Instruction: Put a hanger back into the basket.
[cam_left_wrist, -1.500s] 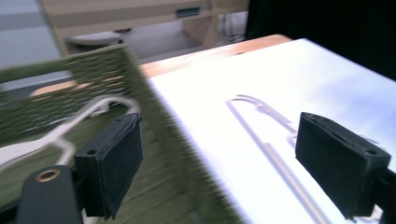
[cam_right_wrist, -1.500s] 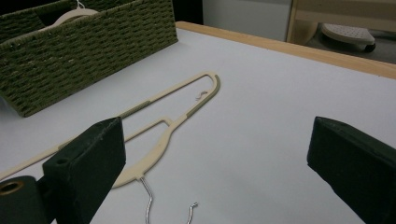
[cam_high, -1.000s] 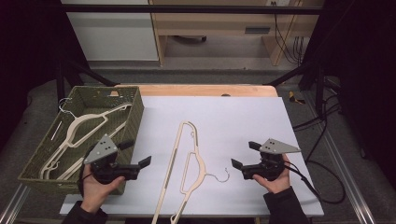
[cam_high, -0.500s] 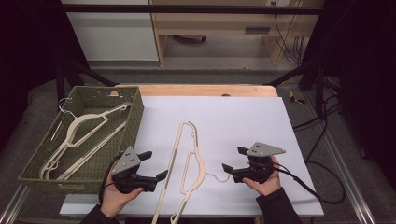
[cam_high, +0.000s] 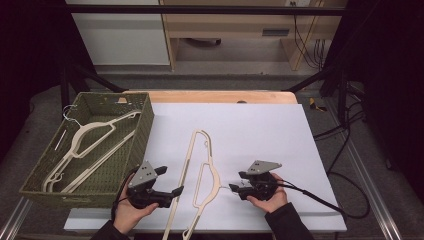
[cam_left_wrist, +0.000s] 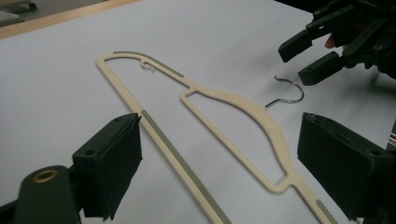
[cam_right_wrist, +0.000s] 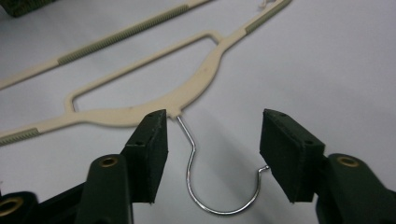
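White worktop (cam_high: 260, 125), high view: a cream hanger (cam_high: 200, 175) lies flat between both grippers. Left gripper view: left gripper (cam_left_wrist: 233, 168) jaws apart over its bar. Right gripper view: right gripper (cam_right_wrist: 212, 154) jaws, just closing, straddle the wire hook (cam_right_wrist: 205, 186) untouched; thin wire could slip or twist the hanger.

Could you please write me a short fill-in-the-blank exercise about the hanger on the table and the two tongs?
1. The cream hanger lies flat on the ____ table top.
2. The right tongs straddle the hanger's metal ____.
3. More hangers lie inside the green ____ at the left.
4. The left tongs stand ____, with nothing pressed between their pads.

Missing words: white; hook; basket; open
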